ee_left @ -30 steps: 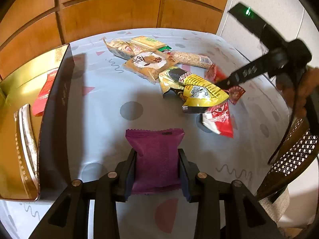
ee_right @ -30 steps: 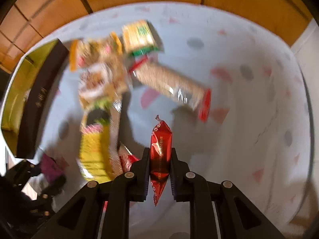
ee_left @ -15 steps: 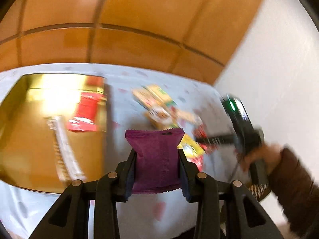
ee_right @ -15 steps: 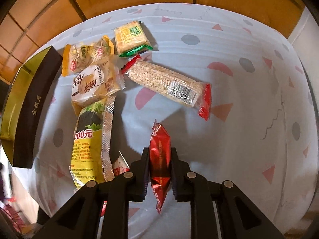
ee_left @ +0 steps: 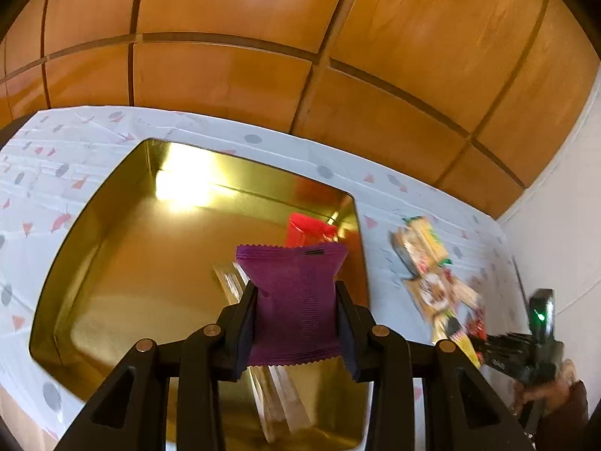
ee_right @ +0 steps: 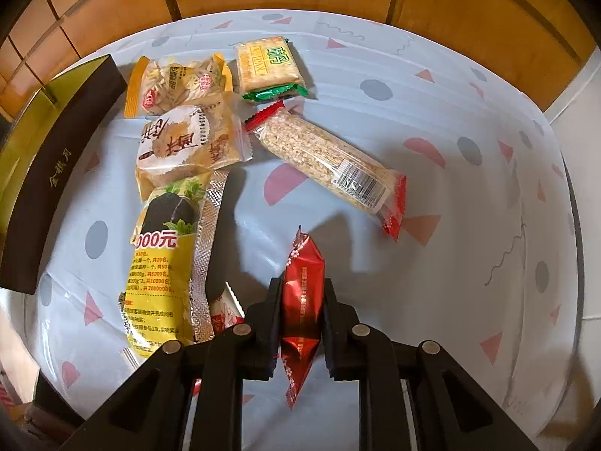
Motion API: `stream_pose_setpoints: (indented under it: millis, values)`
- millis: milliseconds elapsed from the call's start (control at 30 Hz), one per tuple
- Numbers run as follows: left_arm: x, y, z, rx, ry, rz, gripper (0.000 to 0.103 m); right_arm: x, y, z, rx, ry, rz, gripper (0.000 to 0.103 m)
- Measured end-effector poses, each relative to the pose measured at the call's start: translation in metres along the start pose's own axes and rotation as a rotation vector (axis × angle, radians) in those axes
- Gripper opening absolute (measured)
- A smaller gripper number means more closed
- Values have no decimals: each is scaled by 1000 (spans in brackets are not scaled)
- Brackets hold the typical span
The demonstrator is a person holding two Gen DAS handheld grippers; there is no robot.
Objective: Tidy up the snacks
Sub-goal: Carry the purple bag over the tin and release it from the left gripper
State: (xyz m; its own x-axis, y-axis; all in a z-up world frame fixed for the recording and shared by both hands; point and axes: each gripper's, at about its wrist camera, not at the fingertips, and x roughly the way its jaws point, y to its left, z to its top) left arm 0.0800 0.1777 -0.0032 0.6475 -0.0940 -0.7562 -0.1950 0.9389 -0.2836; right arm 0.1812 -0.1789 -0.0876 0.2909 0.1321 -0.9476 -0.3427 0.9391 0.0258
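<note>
My left gripper (ee_left: 296,310) is shut on a purple snack packet (ee_left: 296,297) and holds it above the open gold tin box (ee_left: 124,248). A red packet (ee_left: 308,227) and a clear-wrapped bar (ee_left: 278,402) lie inside the box. My right gripper (ee_right: 302,295) is shut on a red foil packet (ee_right: 302,300) held edge-up above the table. Loose snacks lie ahead of it: a yellow bag (ee_right: 165,263), a round cake pack (ee_right: 188,146), a sesame bar (ee_right: 326,158), a cracker pack (ee_right: 268,64) and an orange-edged pack (ee_right: 176,82).
The tin's dark outer wall (ee_right: 56,173) stands at the left of the right wrist view. The patterned tablecloth (ee_right: 469,206) covers the table. A wooden panel wall (ee_left: 263,56) runs behind. The right gripper's body (ee_left: 526,345) shows at the far right of the left wrist view.
My left gripper has carried the purple packet from above the tablecloth to over the gold box. My right gripper holds the red foil packet nearly still above the table.
</note>
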Motion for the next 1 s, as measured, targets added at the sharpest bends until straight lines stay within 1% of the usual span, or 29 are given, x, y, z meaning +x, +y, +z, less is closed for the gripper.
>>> stream_pose_setpoints:
  millis: [67, 167, 200, 400, 467, 533, 600, 667, 767, 867, 1000]
  values:
    - [8, 2, 5, 8, 8, 14, 38, 3, 9, -1, -3, -1, -4, 19]
    - [27, 0, 18, 36, 25, 34, 38, 2, 11, -3, -7, -2, -6, 19]
    - [35, -2, 23, 48, 33, 44, 38, 7, 10, 0, -9, -2, -5, 19]
    - [71, -8, 51, 95, 60, 63, 39, 5, 10, -2, -18, -6, -8, 19]
    - [79, -10, 57, 99, 69, 72, 41, 6, 11, -2, -18, -7, -7, 19]
    - [87, -12, 62, 106, 89, 97, 45, 5, 11, -2, -19, -7, -9, 19]
    - [89, -12, 61, 101, 92, 127, 45, 5, 11, -3, -18, -7, -8, 19]
    - [85, -12, 56, 101, 85, 119, 45, 5, 11, -3, -18, -8, -9, 19]
    - [73, -12, 44, 90, 67, 136, 45, 3, 11, -2, -20, -9, -9, 19]
    - [55, -11, 27, 69, 45, 133, 45, 4, 11, -1, -23, -11, -10, 19]
    - [27, -14, 0, 75, 8, 142, 45, 5, 12, -2, -31, -16, -14, 19]
